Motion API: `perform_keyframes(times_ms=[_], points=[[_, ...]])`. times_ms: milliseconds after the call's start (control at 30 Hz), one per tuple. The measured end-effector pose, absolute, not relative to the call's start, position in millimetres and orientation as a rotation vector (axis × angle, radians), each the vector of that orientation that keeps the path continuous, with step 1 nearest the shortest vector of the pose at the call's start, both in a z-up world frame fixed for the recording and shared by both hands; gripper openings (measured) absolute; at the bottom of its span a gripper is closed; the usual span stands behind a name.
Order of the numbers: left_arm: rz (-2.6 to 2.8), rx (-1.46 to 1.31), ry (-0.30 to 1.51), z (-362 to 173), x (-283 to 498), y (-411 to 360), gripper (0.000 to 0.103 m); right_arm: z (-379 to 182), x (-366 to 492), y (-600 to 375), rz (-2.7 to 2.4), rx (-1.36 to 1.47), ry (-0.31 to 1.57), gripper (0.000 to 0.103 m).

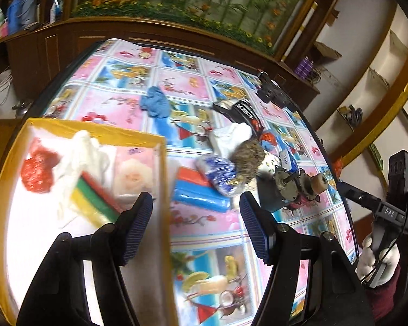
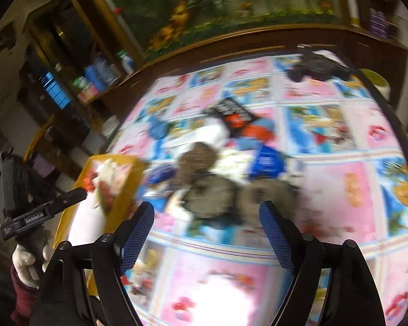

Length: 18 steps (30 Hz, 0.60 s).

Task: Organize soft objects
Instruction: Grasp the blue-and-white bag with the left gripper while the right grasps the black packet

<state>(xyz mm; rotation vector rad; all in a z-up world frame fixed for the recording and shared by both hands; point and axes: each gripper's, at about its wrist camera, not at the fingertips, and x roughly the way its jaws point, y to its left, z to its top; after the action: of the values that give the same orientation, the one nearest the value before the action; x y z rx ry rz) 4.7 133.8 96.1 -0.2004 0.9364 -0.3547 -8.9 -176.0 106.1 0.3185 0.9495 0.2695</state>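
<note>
A yellow-rimmed box (image 1: pixel 95 131) sits at the table's left and holds a red scrubber (image 1: pixel 38 171), white cloth (image 1: pixel 81 152), a striped sponge (image 1: pixel 95 201) and a pink pack (image 1: pixel 134 171). My left gripper (image 1: pixel 195 212) is open and empty, straddling the box's right wall. On the table lie a blue cloth (image 1: pixel 155 102), a red and blue sponge (image 1: pixel 198 190), a blue-white bag (image 1: pixel 220 174), a brown fuzzy ball (image 1: pixel 249 157) and a white cloth (image 1: pixel 231 135). My right gripper (image 2: pixel 206 217) is open and empty above the blurred pile; the fuzzy ball (image 2: pixel 198 154) lies ahead of it.
A metal motor part (image 1: pixel 293 187) and a black camera-like device (image 1: pixel 274 92) lie on the flowered tablecloth (image 1: pixel 212 244). A black pouch (image 1: pixel 239 111) lies behind the pile. A wooden cabinet (image 1: pixel 54 51) runs behind the table. The box also shows in the right wrist view (image 2: pixel 122 190).
</note>
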Motion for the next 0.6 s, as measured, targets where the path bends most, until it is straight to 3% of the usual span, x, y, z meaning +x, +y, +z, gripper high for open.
perform_keyframes(times_ms=[300,600], points=[[-0.391,0.003,1.003,64,42,73,0.065,94,11,-212,0.227,0.360,0.986,0.082],[-0.436,0.060,1.068,35,68,49,0.065,86,100,-190,0.279,0.317,1.044,0.082]])
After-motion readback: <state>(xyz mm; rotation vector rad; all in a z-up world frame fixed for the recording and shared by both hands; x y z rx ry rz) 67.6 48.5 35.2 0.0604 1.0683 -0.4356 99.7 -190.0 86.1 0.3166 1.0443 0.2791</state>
